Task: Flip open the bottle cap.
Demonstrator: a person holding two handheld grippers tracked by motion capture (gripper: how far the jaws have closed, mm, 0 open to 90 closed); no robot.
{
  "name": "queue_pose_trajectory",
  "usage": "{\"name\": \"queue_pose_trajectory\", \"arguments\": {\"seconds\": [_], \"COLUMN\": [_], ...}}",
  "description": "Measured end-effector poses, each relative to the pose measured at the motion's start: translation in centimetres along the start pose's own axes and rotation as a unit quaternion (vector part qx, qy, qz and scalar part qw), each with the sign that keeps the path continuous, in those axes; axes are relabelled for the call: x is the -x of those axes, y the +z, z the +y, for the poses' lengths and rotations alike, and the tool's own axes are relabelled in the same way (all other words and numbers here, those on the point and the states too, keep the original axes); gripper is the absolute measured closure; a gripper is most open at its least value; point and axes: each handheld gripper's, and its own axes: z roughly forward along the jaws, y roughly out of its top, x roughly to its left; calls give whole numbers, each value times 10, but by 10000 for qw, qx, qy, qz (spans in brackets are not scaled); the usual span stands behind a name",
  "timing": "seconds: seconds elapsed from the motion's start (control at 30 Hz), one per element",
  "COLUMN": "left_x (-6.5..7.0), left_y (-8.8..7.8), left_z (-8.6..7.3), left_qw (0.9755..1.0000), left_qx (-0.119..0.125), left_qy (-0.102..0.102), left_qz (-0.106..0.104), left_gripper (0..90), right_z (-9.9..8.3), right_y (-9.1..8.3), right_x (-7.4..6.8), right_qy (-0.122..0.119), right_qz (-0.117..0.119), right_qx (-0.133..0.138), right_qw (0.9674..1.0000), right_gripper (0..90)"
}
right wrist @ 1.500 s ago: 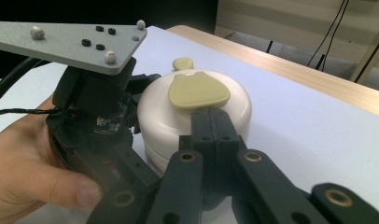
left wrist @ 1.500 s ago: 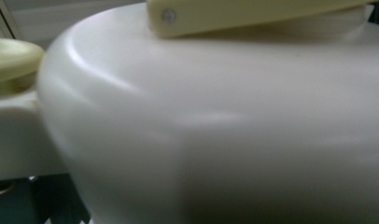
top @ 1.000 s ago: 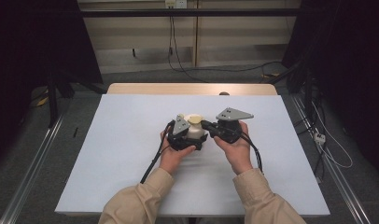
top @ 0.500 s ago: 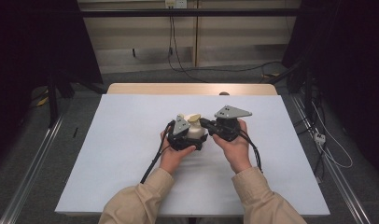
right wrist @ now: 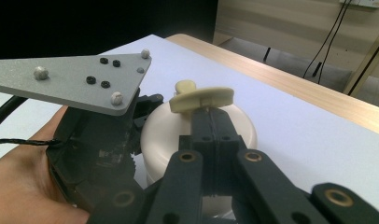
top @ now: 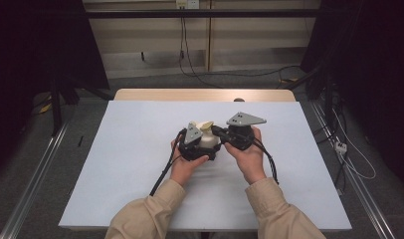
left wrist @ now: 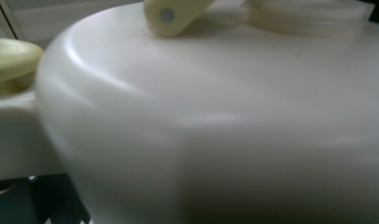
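The cream container (top: 208,139) sits near the middle of the white tabletop (top: 125,149), just where it was a second ago. Its pale yellow handle (right wrist: 201,99) stands above its top. The right gripper (right wrist: 213,122) meets it from the right, fingers pressed together just under that handle. The left gripper (top: 196,145) cradles it from the left; whether its fingers clamp it, I cannot tell. Neither hand has shifted.
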Motion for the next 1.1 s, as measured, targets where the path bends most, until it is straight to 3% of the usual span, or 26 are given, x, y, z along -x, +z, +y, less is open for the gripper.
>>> {"name": "queue_pose_trajectory", "arguments": {"seconds": [1.1], "left_x": [0], "left_y": [0], "left_z": [0], "left_qw": [10000], "left_qx": [-5], "left_qy": [9], "left_qz": [4], "left_gripper": [50], "right_z": [10], "right_y": [9], "right_x": [-5], "right_qy": [-46], "right_qz": [-53], "right_qx": [23], "right_qw": [10000], "right_gripper": [900]}}
